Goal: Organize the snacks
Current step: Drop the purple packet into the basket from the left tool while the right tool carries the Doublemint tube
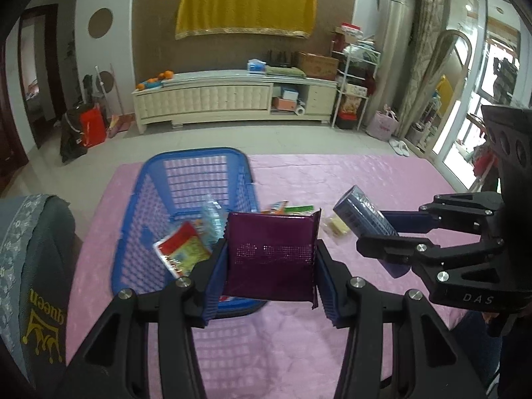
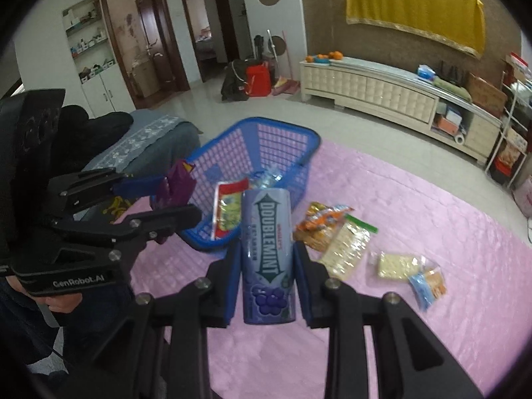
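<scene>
My left gripper point(image 1: 271, 262) is shut on a purple snack packet point(image 1: 270, 252), held above the near end of the blue basket point(image 1: 159, 173). My right gripper point(image 2: 267, 259) is shut on a blue Doublemint tin point(image 2: 267, 249), held over the pink cloth to the right of the blue basket point(image 2: 282, 133). In the left wrist view the right gripper point(image 1: 382, 236) carries the Doublemint tin point(image 1: 360, 212). In the right wrist view the left gripper point(image 2: 173, 196) shows the purple packet point(image 2: 178, 183). Inside the basket lie a red and yellow packet point(image 2: 227, 209) and a clear blue one point(image 2: 266, 176).
Several loose snack packets lie on the pink cloth point(image 2: 432, 232) right of the basket: an orange one point(image 2: 319, 219), cracker bags point(image 2: 345, 249), point(image 2: 395, 266) and a blue pack point(image 2: 425, 286). A grey cushioned seat point(image 1: 36, 252) stands left of the table. A person's hand point(image 2: 63, 302) holds the left gripper.
</scene>
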A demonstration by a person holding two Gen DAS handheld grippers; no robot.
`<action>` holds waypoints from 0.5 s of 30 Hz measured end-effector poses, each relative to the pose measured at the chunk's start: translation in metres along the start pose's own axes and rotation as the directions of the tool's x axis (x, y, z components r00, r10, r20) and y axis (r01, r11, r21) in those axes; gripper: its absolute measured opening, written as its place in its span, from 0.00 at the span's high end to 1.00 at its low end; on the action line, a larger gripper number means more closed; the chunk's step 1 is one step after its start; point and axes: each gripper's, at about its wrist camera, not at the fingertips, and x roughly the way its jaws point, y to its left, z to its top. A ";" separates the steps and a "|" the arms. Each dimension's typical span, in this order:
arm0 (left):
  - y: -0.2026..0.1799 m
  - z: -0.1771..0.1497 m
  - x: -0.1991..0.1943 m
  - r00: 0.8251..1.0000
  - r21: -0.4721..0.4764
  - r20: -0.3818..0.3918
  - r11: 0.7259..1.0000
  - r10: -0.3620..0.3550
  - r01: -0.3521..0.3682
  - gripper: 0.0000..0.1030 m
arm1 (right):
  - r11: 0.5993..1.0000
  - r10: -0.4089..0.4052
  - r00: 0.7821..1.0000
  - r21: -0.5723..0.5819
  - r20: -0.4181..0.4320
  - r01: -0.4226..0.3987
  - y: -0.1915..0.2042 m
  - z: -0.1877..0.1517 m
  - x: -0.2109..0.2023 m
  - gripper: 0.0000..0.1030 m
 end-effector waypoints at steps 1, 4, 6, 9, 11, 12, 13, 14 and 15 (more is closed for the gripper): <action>0.007 0.000 -0.002 1.000 -0.007 0.001 1.000 0.003 -0.003 0.54 | 1.000 0.003 1.000 0.000 0.002 -0.003 0.003 0.003 0.003 0.67; 0.024 0.002 -0.006 1.000 -0.016 0.003 1.000 0.022 -0.022 0.54 | 1.000 0.010 1.000 0.004 0.006 -0.010 0.012 0.013 0.010 0.67; 0.033 0.004 -0.007 1.000 -0.023 -0.001 0.999 0.030 -0.030 0.54 | 1.000 0.017 1.000 0.005 0.004 -0.017 0.018 0.019 0.016 0.67; 0.045 0.005 -0.004 0.999 -0.034 -0.007 0.999 0.032 -0.032 0.54 | 1.000 0.023 1.000 0.005 -0.004 -0.023 0.025 0.027 0.027 0.67; 0.052 0.005 0.000 0.999 -0.038 -0.012 0.999 0.033 -0.034 0.54 | 1.000 0.026 1.000 0.007 -0.011 -0.026 0.028 0.030 0.035 0.67; 0.054 0.004 0.003 0.999 -0.041 -0.016 0.999 0.034 -0.034 0.54 | 1.000 0.025 1.000 0.010 -0.015 -0.025 0.028 0.032 0.039 0.67; 0.057 0.004 0.006 0.999 -0.046 -0.021 0.998 0.033 -0.034 0.54 | 1.000 0.026 0.999 0.015 -0.019 -0.026 0.028 0.033 0.043 0.67; 0.062 0.003 0.010 0.999 -0.054 -0.029 0.998 0.028 -0.030 0.54 | 0.999 0.026 0.999 0.020 -0.023 -0.025 0.028 0.033 0.046 0.67; 0.065 0.002 0.014 0.999 -0.058 -0.036 0.998 0.022 -0.025 0.54 | 0.999 0.024 0.999 0.026 -0.028 -0.023 0.028 0.034 0.050 0.67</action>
